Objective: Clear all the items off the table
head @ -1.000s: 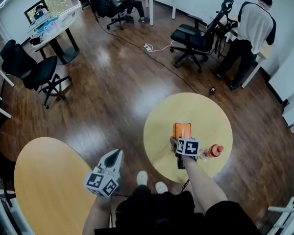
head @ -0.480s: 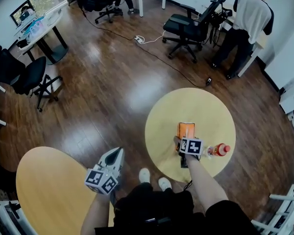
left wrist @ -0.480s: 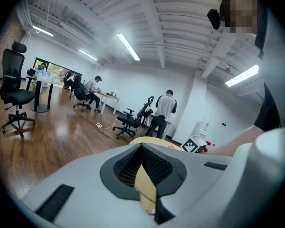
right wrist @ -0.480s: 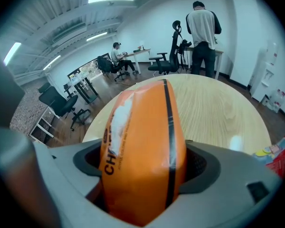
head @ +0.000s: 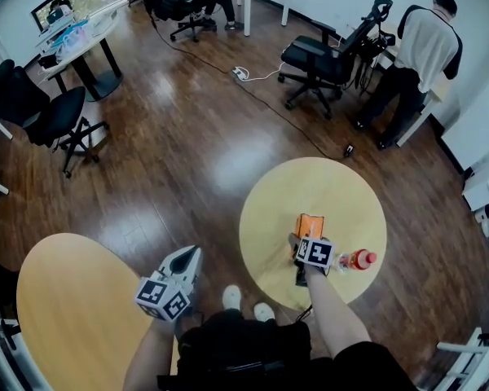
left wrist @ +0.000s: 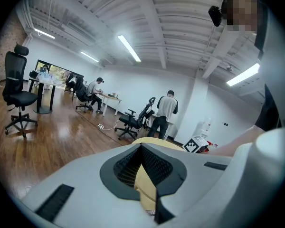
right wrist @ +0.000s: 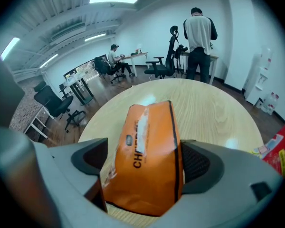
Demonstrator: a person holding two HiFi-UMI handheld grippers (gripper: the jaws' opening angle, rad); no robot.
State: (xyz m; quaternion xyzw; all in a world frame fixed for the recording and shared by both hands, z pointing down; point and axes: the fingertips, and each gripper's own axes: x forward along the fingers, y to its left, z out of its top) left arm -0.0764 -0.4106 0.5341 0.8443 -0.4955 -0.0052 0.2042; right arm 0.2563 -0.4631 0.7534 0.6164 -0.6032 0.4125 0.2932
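An orange snack pack (head: pixel 309 223) lies on the round yellow table (head: pixel 326 187) in front of me. My right gripper (head: pixel 303 241) reaches over the table's near side, and the pack (right wrist: pixel 147 146) sits between its jaws. Those jaws are opening: a dark gap shows at the left pad (right wrist: pixel 91 158), while the right pad (right wrist: pixel 195 163) is at the pack's side. A red-capped bottle (head: pixel 357 260) lies on its side just right of that gripper, and its label (right wrist: pixel 282 151) shows at the frame's edge. My left gripper (head: pixel 187 264) hangs off the table over the floor, jaws together and empty (left wrist: pixel 143 175).
A second round yellow table (head: pixel 65 300) stands at the lower left. My feet (head: pixel 244 304) are between the two tables. Office chairs (head: pixel 322 59) and a standing person (head: pixel 420 51) are at the back right. A cable (head: pixel 285 112) runs across the wooden floor.
The head view has swayed slightly. My right gripper stays at the orange pack, and the left gripper has hardly moved.
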